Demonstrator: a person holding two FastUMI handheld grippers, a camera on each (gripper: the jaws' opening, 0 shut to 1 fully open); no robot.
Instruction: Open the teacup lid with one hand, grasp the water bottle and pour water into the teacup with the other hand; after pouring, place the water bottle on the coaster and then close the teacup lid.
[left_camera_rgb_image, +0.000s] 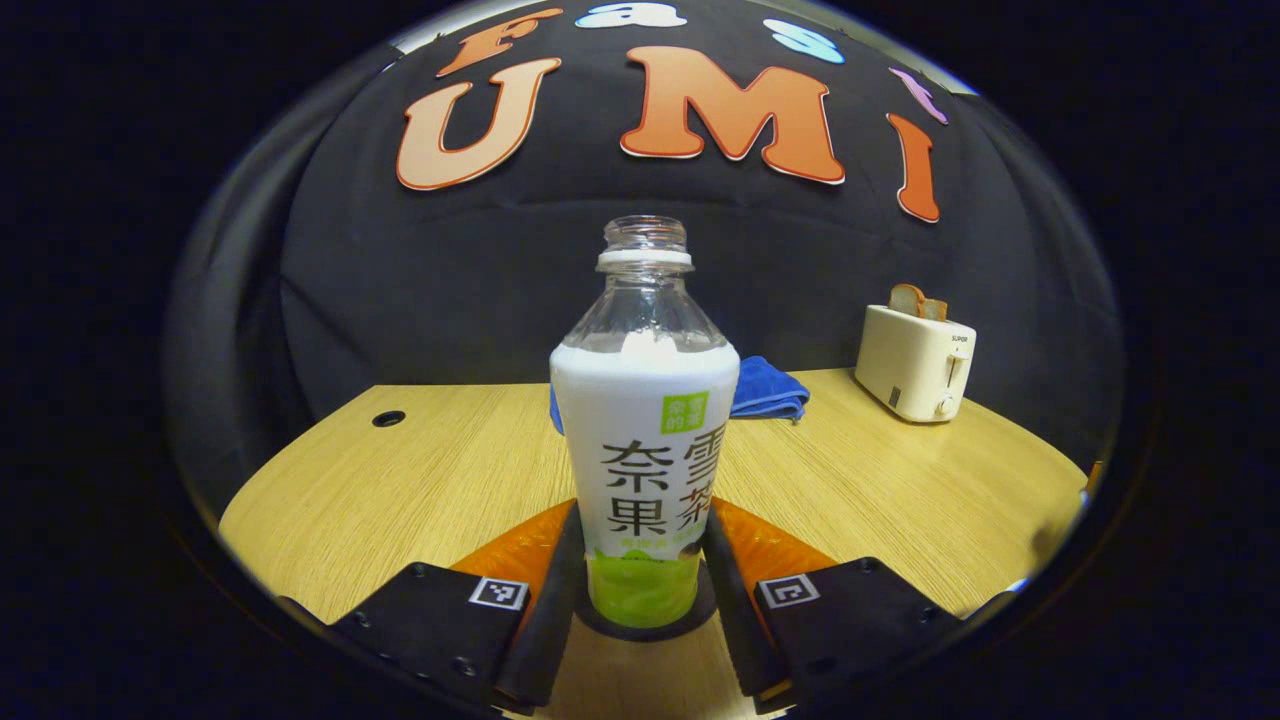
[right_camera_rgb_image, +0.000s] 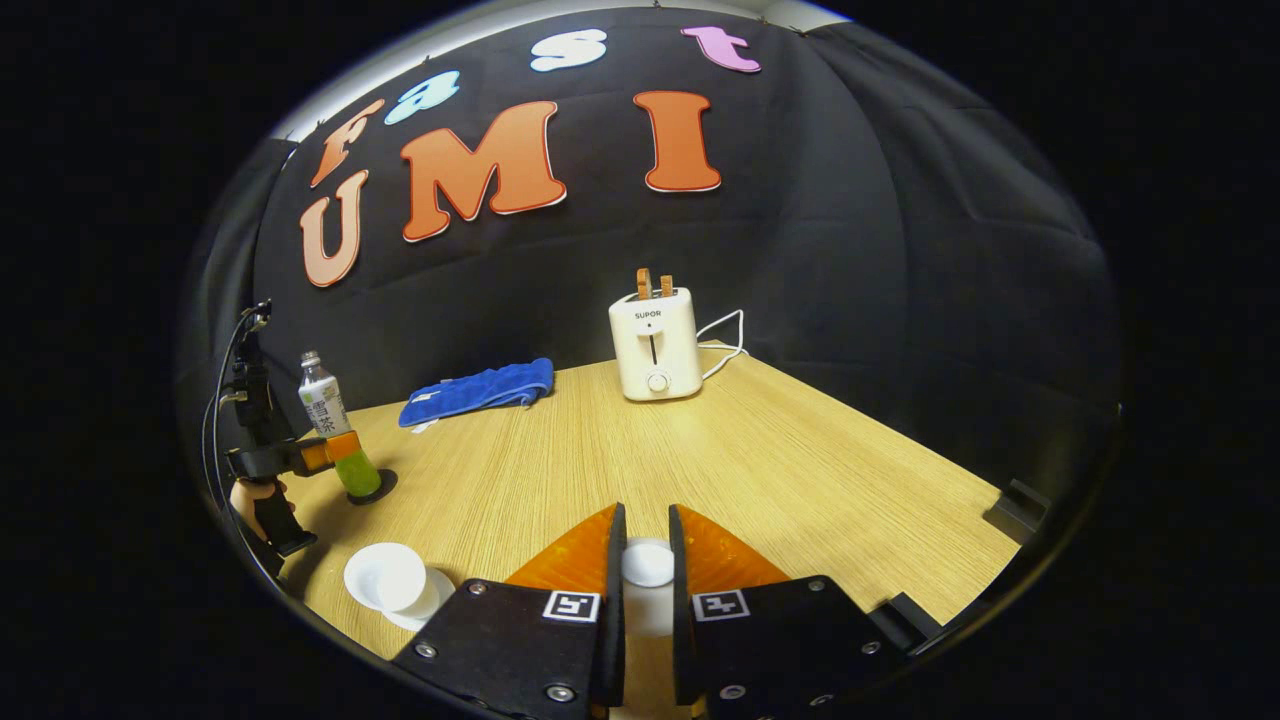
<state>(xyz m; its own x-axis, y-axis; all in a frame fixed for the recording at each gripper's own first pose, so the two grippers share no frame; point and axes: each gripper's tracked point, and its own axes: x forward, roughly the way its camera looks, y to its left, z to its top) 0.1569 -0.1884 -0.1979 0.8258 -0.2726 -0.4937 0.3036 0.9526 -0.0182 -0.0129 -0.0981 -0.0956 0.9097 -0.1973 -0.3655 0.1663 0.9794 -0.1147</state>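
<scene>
Your left gripper (left_camera_rgb_image: 645, 600) has its fingers on either side of the lower body of the water bottle (left_camera_rgb_image: 645, 440), which stands upright and uncapped on the dark round coaster (left_camera_rgb_image: 700, 612) near the left edge of the table (left_camera_rgb_image: 900, 490); the left gripper view does not show whether the fingers press the bottle or stand just off it, so treat the hold as unconfirmed. If you pull the gripper back while a finger touches the label, the bottle may drag off the coaster or tip, and with no cap on it would spill across the table. Open the fingers fully before you withdraw, and withdraw straight back. Your right gripper (right_camera_rgb_image: 646, 570) has its fingers set narrow around a small white piece, judged to be the knob of the teacup lid (right_camera_rgb_image: 648, 562), held over the near edge of the table. In the right gripper view the teacup (right_camera_rgb_image: 385, 577) sits on its saucer (right_camera_rgb_image: 432, 603) near the near left corner, well apart from the lid and close to the hand (right_camera_rgb_image: 255, 492) that carries the left gripper. The lid must cross toward that corner, so the two grippers may collide if the left one has not moved away first. A narrow hold on a smooth knob can also slip or let the lid hang tilted, so that it lands askew on the rim; lower it level and release only once it is seated. The toaster (right_camera_rgb_image: 656, 345) and blue cloth (right_camera_rgb_image: 478, 391) at the far edge lie well apart from this path.
</scene>
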